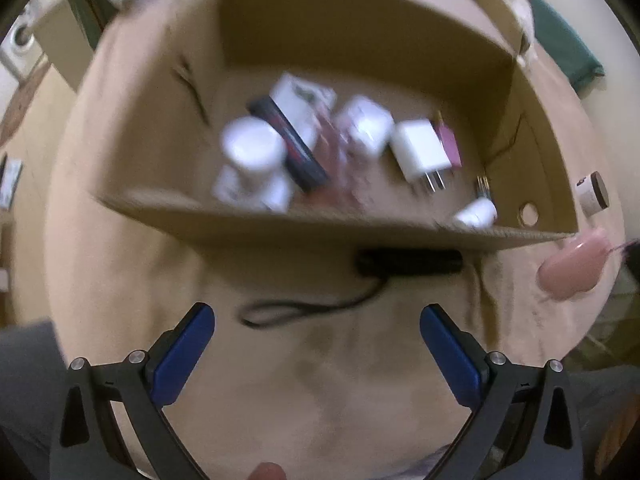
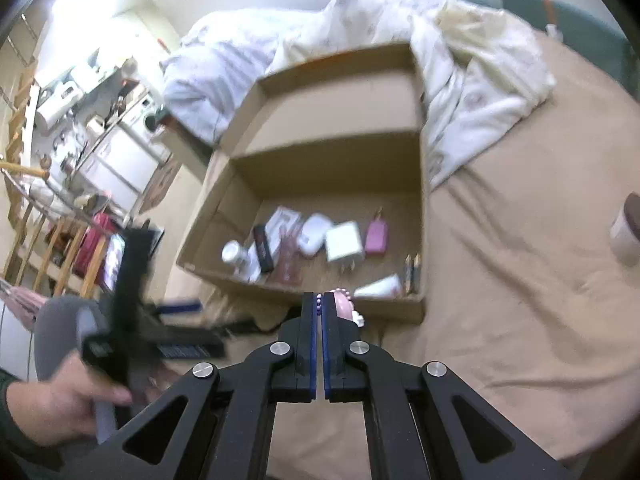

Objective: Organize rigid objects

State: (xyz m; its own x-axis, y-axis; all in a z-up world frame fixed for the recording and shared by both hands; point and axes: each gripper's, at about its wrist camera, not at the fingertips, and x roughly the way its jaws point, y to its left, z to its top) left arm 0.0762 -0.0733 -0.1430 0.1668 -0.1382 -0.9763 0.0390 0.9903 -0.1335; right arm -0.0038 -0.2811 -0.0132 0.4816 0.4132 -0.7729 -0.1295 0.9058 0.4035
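In the left wrist view, the left tool (image 1: 317,332) stands wide and empty at lower centre, over a black corded device (image 1: 408,262) on the bed just outside the cardboard box (image 1: 132,120). In the right wrist view, the right tool (image 2: 319,300), bottom centre, pinches a purple bead strand (image 2: 319,303) carrying a pink object (image 2: 343,305), near the box's front wall. That thin hold could slip, dropping it short of the box.
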